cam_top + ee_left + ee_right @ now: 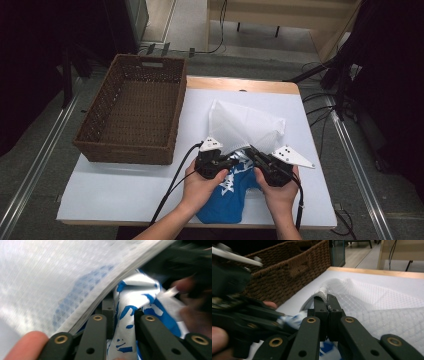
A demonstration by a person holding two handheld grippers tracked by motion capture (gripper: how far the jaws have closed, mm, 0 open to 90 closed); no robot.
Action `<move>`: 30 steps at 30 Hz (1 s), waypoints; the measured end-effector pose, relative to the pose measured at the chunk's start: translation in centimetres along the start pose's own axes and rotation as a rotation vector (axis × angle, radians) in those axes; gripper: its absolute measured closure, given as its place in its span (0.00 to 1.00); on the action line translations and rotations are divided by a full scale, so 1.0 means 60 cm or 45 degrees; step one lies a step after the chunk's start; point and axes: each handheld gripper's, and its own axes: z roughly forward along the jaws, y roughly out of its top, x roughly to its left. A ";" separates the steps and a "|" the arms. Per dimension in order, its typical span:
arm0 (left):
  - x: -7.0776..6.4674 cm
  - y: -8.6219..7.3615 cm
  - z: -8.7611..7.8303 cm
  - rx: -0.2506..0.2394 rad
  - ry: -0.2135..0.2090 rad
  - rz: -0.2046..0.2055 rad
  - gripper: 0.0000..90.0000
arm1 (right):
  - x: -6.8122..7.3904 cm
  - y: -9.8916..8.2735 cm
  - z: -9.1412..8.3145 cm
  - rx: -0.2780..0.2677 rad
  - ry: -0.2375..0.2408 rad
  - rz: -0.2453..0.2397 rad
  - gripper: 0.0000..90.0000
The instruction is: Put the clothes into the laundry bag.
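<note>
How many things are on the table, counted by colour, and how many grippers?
Brown: 1, the wicker basket
White: 1, the mesh laundry bag
Blue and white: 1, the printed garment
Black grippers: 2, the left gripper and the right gripper
Total: 5

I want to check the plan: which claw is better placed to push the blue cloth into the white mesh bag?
Left. The left claw already pinches the blue cloth at the bag's mouth; the right claw is shut on the white mesh bag rim, holding it.
</note>
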 end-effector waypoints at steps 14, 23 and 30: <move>-0.040 -0.021 0.003 0.110 -0.031 0.143 0.23 | -0.014 -0.010 0.008 0.052 -0.016 0.029 1.00; -0.048 -0.034 0.045 0.262 0.097 0.151 0.70 | -0.011 -0.012 0.008 0.058 -0.006 0.026 1.00; -0.039 -0.002 -0.001 -0.027 0.025 0.042 0.87 | -0.012 -0.008 0.001 0.022 -0.005 0.039 1.00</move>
